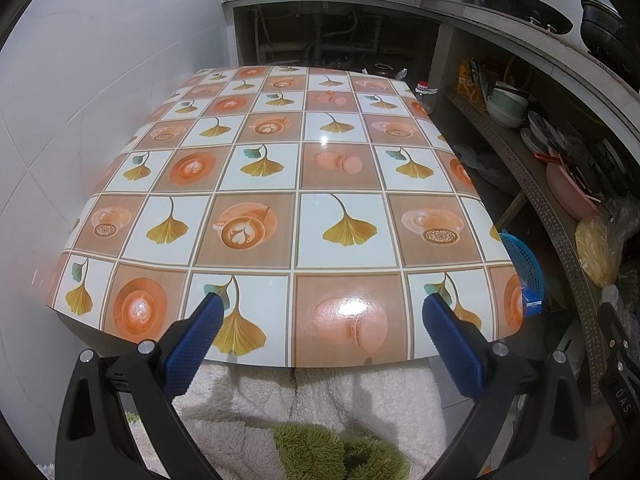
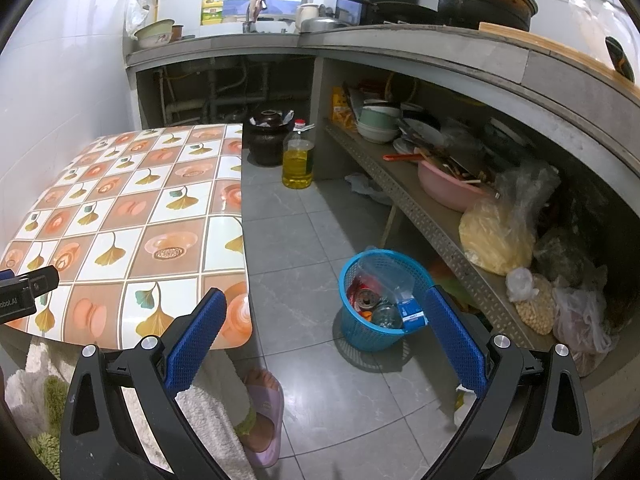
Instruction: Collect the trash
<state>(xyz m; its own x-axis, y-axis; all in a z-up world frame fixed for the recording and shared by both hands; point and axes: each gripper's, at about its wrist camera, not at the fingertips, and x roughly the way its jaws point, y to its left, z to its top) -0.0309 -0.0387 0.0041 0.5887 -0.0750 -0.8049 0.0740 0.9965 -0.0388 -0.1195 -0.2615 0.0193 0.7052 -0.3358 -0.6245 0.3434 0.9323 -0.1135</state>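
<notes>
Where unseen leftward, basket's (image 2: 380,300) trash (image 2: 384,308)

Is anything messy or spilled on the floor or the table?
Nothing looks spilled. The trash, a can, a small blue box and a clear bag, sits inside the blue basket, which stands upright on the floor. The only stray bit is a crumpled whitish scrap on the floor under the shelf, near the oil bottle. The table shows no mess.

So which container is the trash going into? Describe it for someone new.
Find the patterned table, then look right to the grey floor below the metal shelf. The blue plastic basket stands there, the only latticed bin, holding cans and a carton.
</notes>
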